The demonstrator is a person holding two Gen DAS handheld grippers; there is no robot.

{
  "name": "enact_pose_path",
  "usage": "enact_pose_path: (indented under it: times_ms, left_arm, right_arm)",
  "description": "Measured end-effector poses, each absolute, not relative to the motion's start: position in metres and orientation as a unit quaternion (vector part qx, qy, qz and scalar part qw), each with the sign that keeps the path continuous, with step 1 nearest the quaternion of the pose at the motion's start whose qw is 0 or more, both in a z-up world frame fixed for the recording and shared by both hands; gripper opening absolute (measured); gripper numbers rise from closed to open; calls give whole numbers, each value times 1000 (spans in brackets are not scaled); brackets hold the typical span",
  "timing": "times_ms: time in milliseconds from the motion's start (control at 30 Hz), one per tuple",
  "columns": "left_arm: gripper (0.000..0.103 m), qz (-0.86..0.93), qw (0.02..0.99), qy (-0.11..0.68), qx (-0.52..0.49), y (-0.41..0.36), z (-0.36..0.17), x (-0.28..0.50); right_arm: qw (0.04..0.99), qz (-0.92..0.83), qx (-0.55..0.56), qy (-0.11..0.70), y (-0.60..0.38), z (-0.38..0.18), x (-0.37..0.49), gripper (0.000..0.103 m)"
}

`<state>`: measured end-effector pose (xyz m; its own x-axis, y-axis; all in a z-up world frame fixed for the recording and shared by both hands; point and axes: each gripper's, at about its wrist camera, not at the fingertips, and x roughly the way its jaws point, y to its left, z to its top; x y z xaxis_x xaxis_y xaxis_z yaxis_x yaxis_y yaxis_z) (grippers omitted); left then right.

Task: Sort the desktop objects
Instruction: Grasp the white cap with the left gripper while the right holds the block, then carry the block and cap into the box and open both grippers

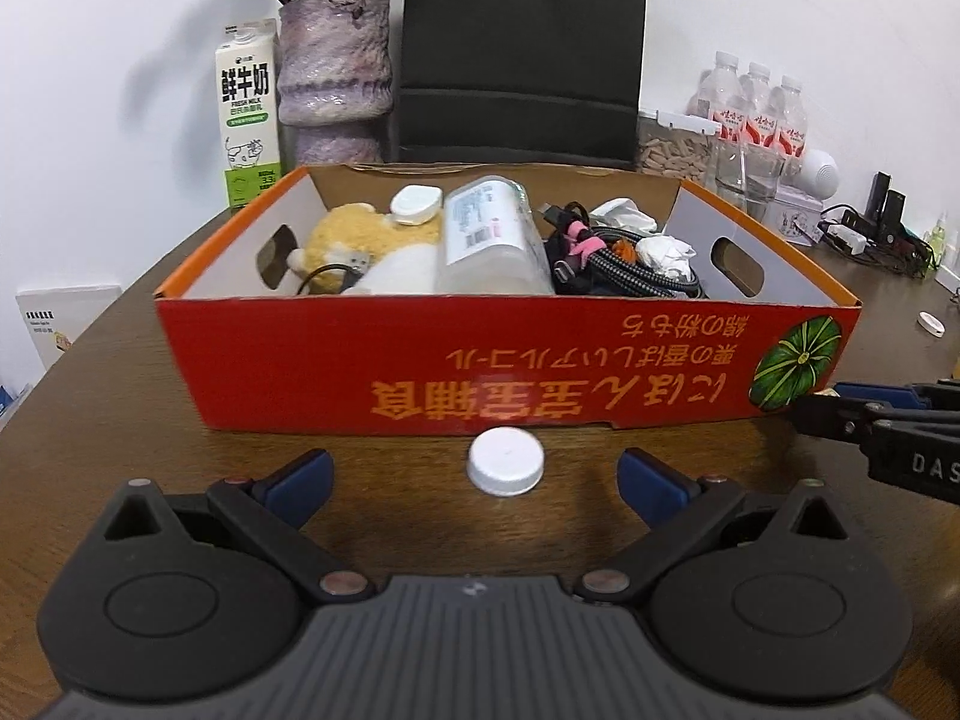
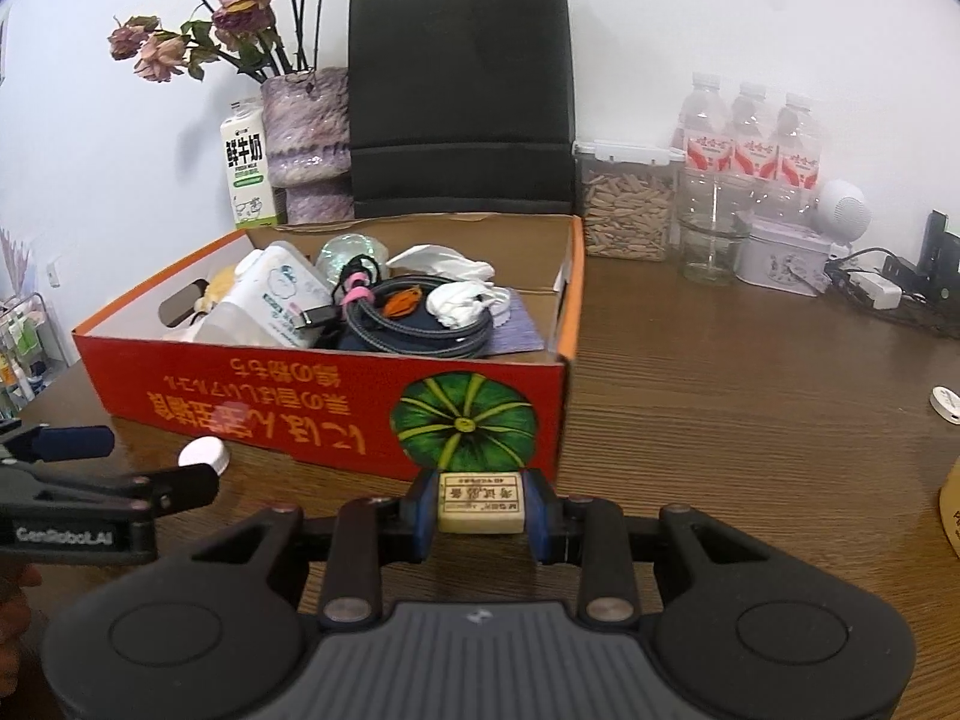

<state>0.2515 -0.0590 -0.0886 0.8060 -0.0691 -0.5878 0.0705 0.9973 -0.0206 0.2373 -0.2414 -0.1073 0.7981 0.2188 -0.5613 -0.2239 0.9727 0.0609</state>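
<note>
Right gripper (image 2: 480, 510) jaws clamped a cream rectangular eraser (image 2: 480, 503) just before the red cardboard box (image 2: 336, 402). Left gripper (image 1: 474, 480) jaws stood wide apart around a white round plastic cap (image 1: 506, 461) on the brown wooden tabletop (image 2: 750, 420), beside the box's front wall.

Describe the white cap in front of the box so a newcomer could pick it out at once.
Find the red box on the wooden table. On the table against its near wall lies the white cap, centred ahead of the open left gripper. It is round, plain and outside the box, unlike the items inside.
</note>
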Motion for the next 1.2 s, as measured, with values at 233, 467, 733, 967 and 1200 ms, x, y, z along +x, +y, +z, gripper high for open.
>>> enact_pose_path:
  times_ms: [233, 467, 733, 967, 1200]
  left_arm:
    - [79, -37, 945, 326, -8, -69, -92, 265]
    - [47, -22, 948, 318, 3, -73, -92, 265]
    - [29, -33, 948, 316, -5, -67, -90, 263]
    - [29, -31, 949, 312, -10, -65, -90, 260]
    - [29, -29, 953, 301, -14, -60, -86, 251]
  right_arm:
    - [949, 120, -2, 293, -243, -107, 236, 29]
    - [948, 121, -2, 294, -242, -107, 236, 29]
    - [949, 125, -9, 290, -238, -105, 232, 29]
    - [950, 126, -13, 285, -234, -105, 229, 29]
    - [953, 131, -14, 275, -230, -100, 221, 29]
